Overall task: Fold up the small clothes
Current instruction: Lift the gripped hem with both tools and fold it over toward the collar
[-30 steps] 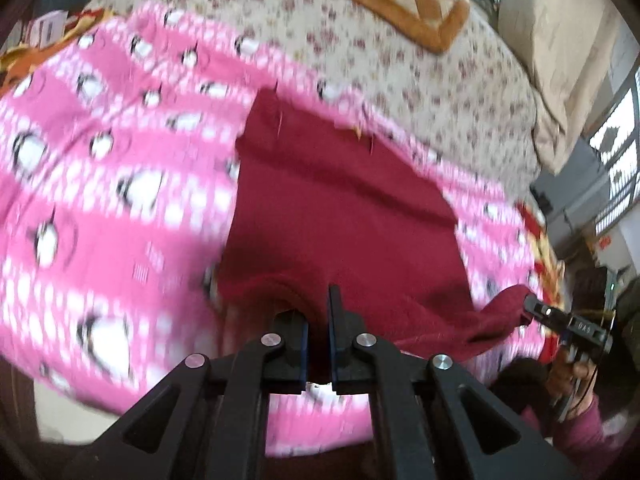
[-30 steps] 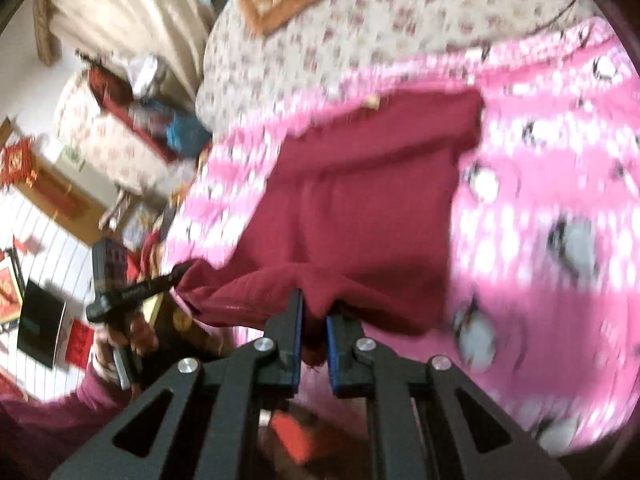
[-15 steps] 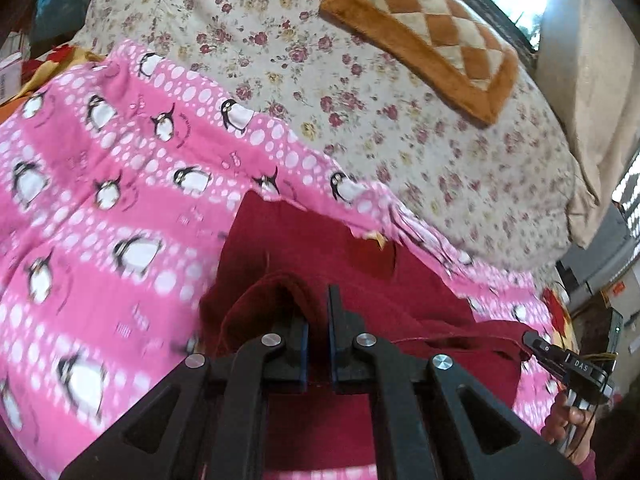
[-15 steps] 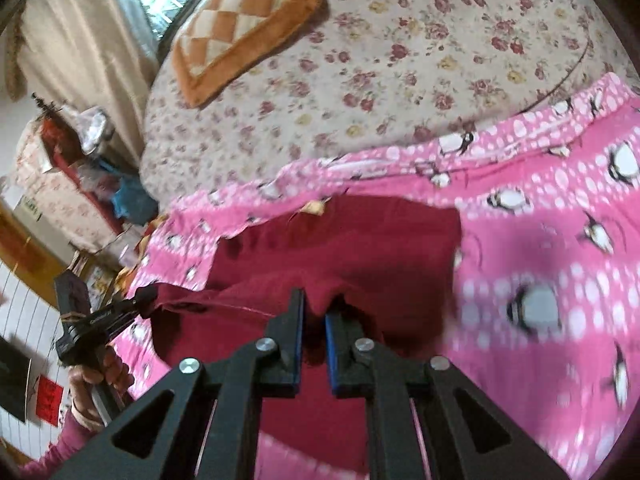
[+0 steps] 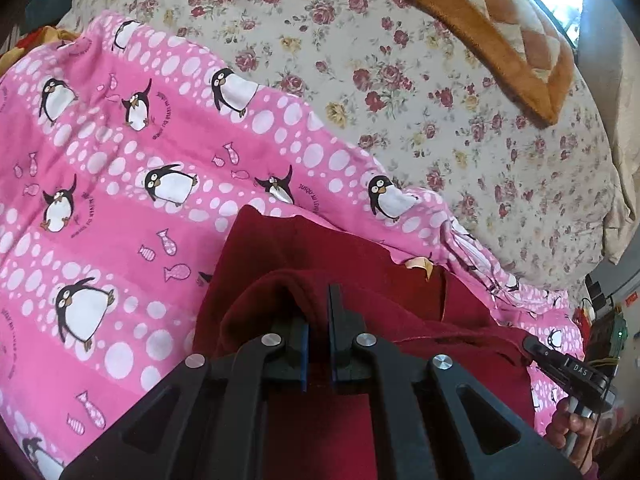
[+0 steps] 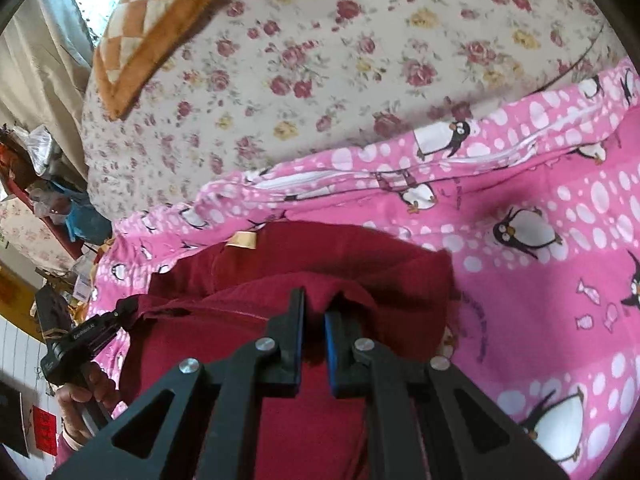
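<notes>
Both grippers are clamped shut on the near hem of the dark red garment (image 5: pixel 332 264): left gripper (image 5: pixel 318 312), right gripper (image 6: pixel 314 308). The lifted hem runs across between them, probably short of the far edge lying flat on the pink penguin blanket (image 5: pixel 120 184).

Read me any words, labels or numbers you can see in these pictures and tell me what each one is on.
"DAS" on the right gripper, in the left wrist view.
White lettering on the left gripper, in the right wrist view: too blurred to read.
Curved dark writing beside the penguins on the pink blanket: too small and warped to read.
Red paper with dark marks at the lower left of the right wrist view: unreadable.
</notes>
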The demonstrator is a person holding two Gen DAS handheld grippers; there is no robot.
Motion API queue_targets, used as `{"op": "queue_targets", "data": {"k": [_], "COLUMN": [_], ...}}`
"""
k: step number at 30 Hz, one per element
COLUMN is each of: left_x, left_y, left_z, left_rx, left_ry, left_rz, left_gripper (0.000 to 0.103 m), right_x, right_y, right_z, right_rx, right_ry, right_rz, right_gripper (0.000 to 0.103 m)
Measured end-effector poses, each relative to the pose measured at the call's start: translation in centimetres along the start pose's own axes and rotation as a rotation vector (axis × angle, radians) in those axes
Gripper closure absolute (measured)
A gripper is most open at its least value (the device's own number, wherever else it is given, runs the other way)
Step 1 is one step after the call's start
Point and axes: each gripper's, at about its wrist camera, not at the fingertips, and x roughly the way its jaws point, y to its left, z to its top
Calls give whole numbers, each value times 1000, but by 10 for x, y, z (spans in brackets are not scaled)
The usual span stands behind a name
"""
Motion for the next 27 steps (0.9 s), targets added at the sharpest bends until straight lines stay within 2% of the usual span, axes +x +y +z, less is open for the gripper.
{"op": "queue_targets", "data": {"k": [10, 14, 19, 23, 24, 26, 27], "left_x": [5, 8, 17, 23, 21, 13, 9], "left_y": [-9, -12, -12, -9, -10, -12, -13], "left_z": [1, 4, 7, 9, 10, 11, 12], "left_rx": [37, 53, 52, 52, 53, 56, 57], "left_ry": [-15, -19, 3, 55, 63, 50, 43], "left_rz": [26, 31, 24, 22, 17, 2, -5], "left_gripper": [103, 103, 103, 103, 103, 103, 102], "right_x": [8, 9, 21, 18, 13, -5, -14], "right_y": [-7, -7, -8, -3, 0, 12, 16], "right_z": [1, 3, 2, 1, 0, -5, -8], "right_rx": [8, 10, -4, -6, -13, -39, -52], "right_ry": [0, -18, 2, 23, 15, -39, -67], "right_rz": [-20, -46, -92, -93, -95, -123, -132], "right_gripper": [94, 94, 94, 83, 70, 52, 50]}}
